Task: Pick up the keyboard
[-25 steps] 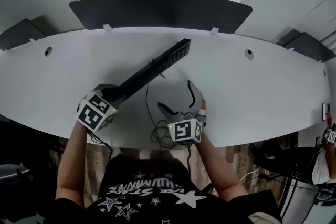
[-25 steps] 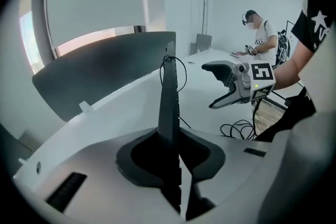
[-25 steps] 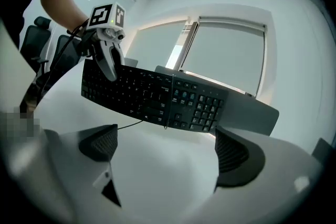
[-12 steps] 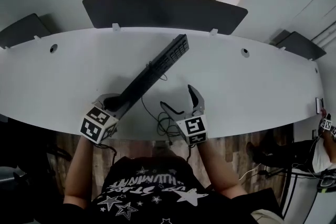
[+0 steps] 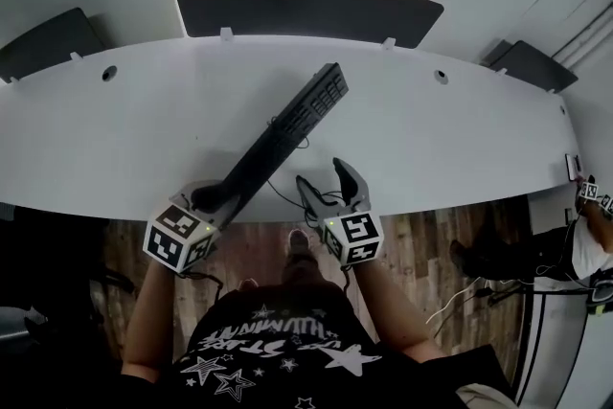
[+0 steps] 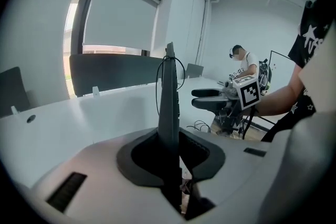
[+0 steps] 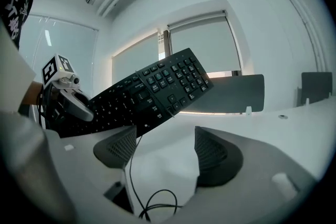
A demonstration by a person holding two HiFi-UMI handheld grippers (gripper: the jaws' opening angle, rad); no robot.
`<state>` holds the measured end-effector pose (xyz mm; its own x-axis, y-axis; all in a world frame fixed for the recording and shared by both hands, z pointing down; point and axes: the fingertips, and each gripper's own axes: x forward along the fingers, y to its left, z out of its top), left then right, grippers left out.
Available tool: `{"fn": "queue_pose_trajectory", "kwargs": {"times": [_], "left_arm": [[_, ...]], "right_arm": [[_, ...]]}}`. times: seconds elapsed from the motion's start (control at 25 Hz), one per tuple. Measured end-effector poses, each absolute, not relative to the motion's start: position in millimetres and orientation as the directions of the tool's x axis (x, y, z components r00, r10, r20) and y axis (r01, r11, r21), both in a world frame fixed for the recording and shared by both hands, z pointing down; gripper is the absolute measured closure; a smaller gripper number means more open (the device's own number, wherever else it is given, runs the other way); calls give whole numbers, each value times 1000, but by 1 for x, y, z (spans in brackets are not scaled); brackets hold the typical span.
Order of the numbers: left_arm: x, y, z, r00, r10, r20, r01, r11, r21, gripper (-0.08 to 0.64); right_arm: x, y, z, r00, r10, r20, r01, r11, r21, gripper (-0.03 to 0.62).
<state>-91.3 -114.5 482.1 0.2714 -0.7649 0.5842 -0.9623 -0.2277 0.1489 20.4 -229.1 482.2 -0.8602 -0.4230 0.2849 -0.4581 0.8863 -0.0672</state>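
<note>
A long black keyboard (image 5: 283,134) slants above the white table (image 5: 460,148), far end near the middle, near end at the front edge. My left gripper (image 5: 213,196) is shut on that near end; in the left gripper view the keyboard (image 6: 169,92) stands edge-on between the jaws of the left gripper (image 6: 169,149). My right gripper (image 5: 323,175) hovers just right of it, open, its jaws having just been closing with nothing pressed between them. In the right gripper view the keyboard (image 7: 152,94) hangs tilted ahead of the right gripper (image 7: 165,152), and its thin cable (image 7: 152,202) dangles by the left finger.
A dark partition panel (image 5: 306,10) runs along the table's back edge, with a window behind it. Two cable holes (image 5: 108,72) (image 5: 440,75) pierce the tabletop. Wooden floor (image 5: 441,244) lies below the front edge. Another person (image 6: 239,60) stands at the far right.
Both grippers have drawn back toward the table's front edge, taking the keyboard's near end along. The right gripper's jaws stand much narrower than before.
</note>
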Motion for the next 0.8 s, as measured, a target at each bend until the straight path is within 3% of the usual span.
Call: {"fn": "queue_pose_trajectory", "kwargs": {"times": [0.32, 0.4, 0.6, 0.8], "left_arm": [[-73, -46, 480, 323, -765, 557, -946, -275, 171, 472], [-63, -30, 483, 351, -758, 550, -936, -296, 189, 472], [-41, 0, 486, 421, -749, 512, -907, -324, 270, 472], [-33, 16, 482, 425, -745, 514, -905, -337, 259, 473]], "right_arm": [[56, -164, 475, -812, -536, 230, -567, 818, -97, 400], [66, -148, 474, -801, -554, 227, -586, 802, -114, 478], [88, -121, 465, -752, -623, 215, -651, 753, -96, 570], [101, -112, 451, -727, -656, 205, -676, 735, -43, 589]]}}
